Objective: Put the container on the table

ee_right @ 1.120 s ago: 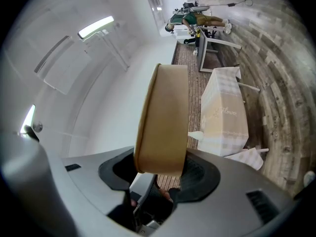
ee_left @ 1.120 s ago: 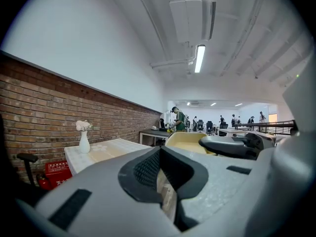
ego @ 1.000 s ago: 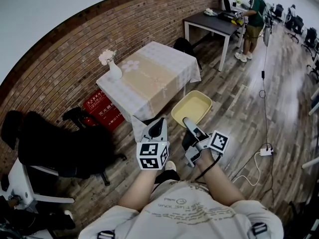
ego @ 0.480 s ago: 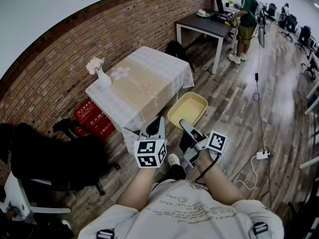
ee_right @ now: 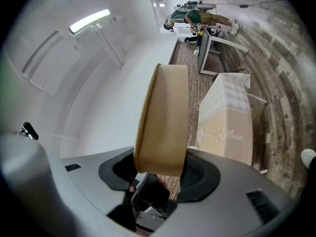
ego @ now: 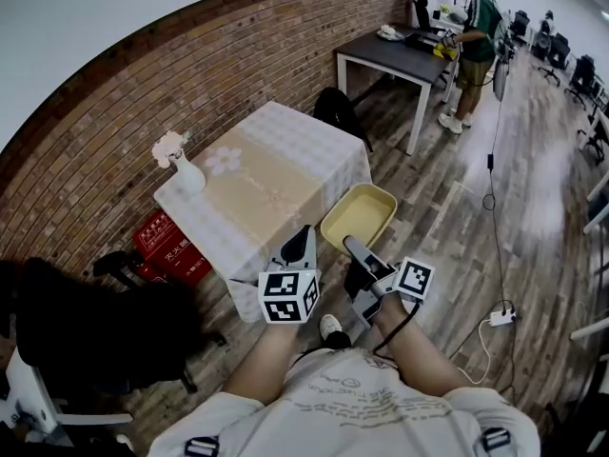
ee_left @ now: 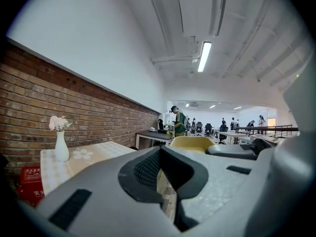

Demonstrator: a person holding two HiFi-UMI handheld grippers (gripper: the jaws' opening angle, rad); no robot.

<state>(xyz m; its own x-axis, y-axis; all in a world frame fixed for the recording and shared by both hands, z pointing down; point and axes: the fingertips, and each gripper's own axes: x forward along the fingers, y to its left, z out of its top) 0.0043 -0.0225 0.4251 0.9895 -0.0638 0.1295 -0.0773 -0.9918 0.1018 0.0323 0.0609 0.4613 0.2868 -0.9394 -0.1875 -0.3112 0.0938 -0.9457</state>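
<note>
1. A square table (ego: pixel 276 174) stands against a brick wall (ego: pixel 143 84). A white vase (ego: pixel 187 174) of pale flowers sits at its far left corner, well apart from the grippers.
2. Around it are a red crate (ego: pixel 169 248) on the floor by the wall, a black office chair (ego: pixel 95 317) to the left, and a dark bag (ego: pixel 335 108) behind the table. Further off, a person (ego: pixel 473 27) stands at a dark desk (ego: pixel 390 50).
3. A white power strip (ego: pixel 502 318) and its cable lie on the plank floor (ego: pixel 447 217) to the right.
4. The container (ego: pixel 360 219) is in the air over the floor, just beside the table's near right edge and not over its top.
5. The right gripper (ego: pixel 357 250) is clamped on the container's near rim. In the right gripper view (ee_right: pixel 160 169) the wall of the container stands up between the two jaws (seen edge-on, so its inside is hidden there).
6. The left gripper (ego: pixel 303 241) hangs just left of the container and apart from it, its tips towards the table's near edge. Its jaws (ee_left: pixel 165 181) are drawn together to a thin slit with nothing held.
7. The container is a shallow, pale yellow tub with rounded corners and a smooth, plastic look. The table's cloth is a light check with a beige middle panel and a flower print.
</note>
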